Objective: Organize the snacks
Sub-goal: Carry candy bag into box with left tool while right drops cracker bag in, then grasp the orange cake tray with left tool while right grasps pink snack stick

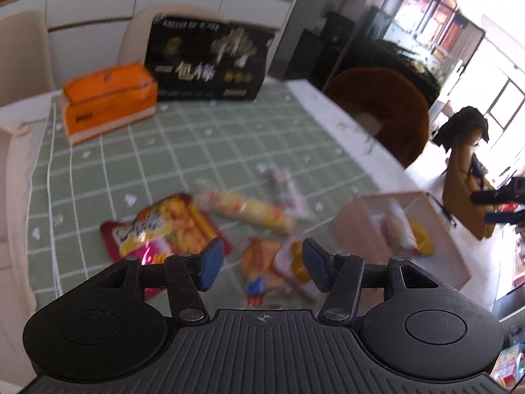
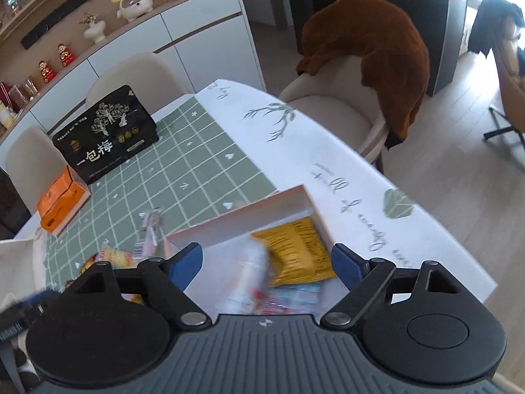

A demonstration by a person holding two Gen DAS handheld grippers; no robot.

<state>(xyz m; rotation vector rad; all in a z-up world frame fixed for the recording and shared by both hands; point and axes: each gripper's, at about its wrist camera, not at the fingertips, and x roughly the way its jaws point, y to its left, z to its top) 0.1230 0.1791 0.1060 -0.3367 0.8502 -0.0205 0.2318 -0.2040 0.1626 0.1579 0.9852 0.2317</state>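
My left gripper [image 1: 262,264] is open and empty above several snack packets on the green checked tablecloth: a red and yellow bag [image 1: 164,226], a long yellow biscuit roll [image 1: 249,211], a small orange packet [image 1: 262,262] and a pink packet [image 1: 292,257]. A pink open box [image 1: 367,207] stands to the right with snacks inside. My right gripper [image 2: 267,262] is open over that box [image 2: 249,216]. Inside lie a yellow packet [image 2: 302,246], a blurred white packet [image 2: 249,272] between my fingers and a light blue packet [image 2: 295,298].
A black gift box [image 1: 206,62] and an orange tissue pack [image 1: 108,98] stand at the table's far end. A chair with a brown blanket [image 2: 370,49] is beside the table's right edge. A thin white-pink packet [image 2: 149,229] lies left of the pink box.
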